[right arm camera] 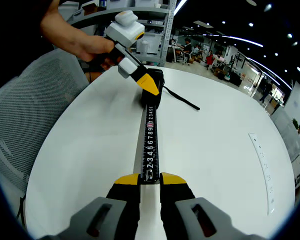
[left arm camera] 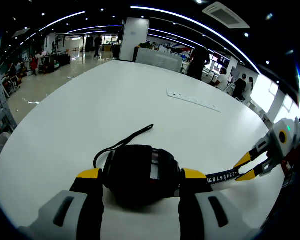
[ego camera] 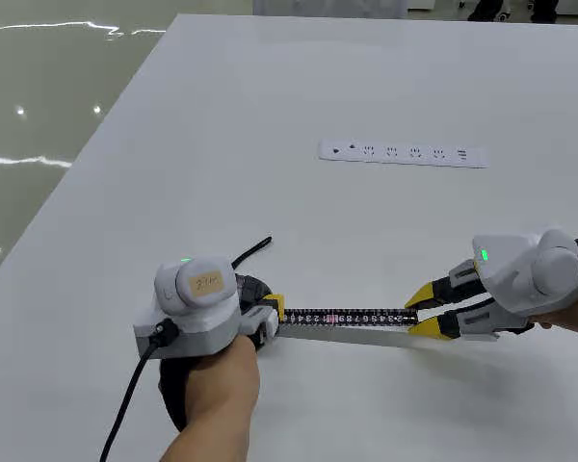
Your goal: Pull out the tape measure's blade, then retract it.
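Head view — the left hand [ego camera: 217, 380] enters from the bottom edge with the forearm low. It holds the left gripper [ego camera: 266, 314] level over the white table [ego camera: 222, 144], jaws clamped on the black tape measure case [ego camera: 254, 287]. The right hand [ego camera: 576, 313] enters at the right edge, and the right gripper [ego camera: 423, 313] points left. The blade [ego camera: 347, 320] lies drawn out flat between the two grippers, numbers up, with its free end pinched by the right gripper's yellow tips. A power strip [ego camera: 402, 153] lies well apart, farther up the table.

Left gripper view — both yellow pads press on the case's sides. A strap [left arm camera: 132, 136] trails on the table behind the case. The blade leaves to the right.

Right gripper view — jaws almost together, the blade end nipped between them. The blade runs straight ahead to the case, which the left gripper grips from above.
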`<state>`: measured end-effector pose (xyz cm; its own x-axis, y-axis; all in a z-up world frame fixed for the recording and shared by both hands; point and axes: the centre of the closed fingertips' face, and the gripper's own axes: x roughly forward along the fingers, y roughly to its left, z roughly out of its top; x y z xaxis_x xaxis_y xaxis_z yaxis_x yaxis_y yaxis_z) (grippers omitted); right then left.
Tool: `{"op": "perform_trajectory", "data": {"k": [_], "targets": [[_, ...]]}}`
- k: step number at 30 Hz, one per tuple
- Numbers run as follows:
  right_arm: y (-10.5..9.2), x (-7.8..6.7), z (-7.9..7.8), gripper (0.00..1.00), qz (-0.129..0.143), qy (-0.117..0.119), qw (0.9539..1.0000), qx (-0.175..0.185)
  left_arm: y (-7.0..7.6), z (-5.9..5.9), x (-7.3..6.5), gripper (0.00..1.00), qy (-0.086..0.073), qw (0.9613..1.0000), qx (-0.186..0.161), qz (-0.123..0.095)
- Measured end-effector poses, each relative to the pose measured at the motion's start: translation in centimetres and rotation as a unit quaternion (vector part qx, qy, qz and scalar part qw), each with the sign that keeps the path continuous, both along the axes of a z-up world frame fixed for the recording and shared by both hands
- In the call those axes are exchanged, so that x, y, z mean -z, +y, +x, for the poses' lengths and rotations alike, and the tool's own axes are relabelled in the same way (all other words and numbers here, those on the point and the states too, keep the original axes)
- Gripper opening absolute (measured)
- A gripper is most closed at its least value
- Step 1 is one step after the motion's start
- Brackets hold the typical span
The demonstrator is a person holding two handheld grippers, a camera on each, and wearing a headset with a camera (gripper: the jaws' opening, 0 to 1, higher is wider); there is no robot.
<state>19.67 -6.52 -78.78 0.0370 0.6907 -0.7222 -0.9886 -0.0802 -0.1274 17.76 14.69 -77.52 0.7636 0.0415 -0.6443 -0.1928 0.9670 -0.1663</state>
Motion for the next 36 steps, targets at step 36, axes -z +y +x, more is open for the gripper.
{"op": "perform_trajectory", "data": {"k": [36], "targets": [[0.83, -0.08, -0.06, 0.14, 0.004, 0.0, 1.0, -0.004, -0.22, -0.28, -0.27, 0.56, -0.003, 1.0, -0.003, -0.006]]}}
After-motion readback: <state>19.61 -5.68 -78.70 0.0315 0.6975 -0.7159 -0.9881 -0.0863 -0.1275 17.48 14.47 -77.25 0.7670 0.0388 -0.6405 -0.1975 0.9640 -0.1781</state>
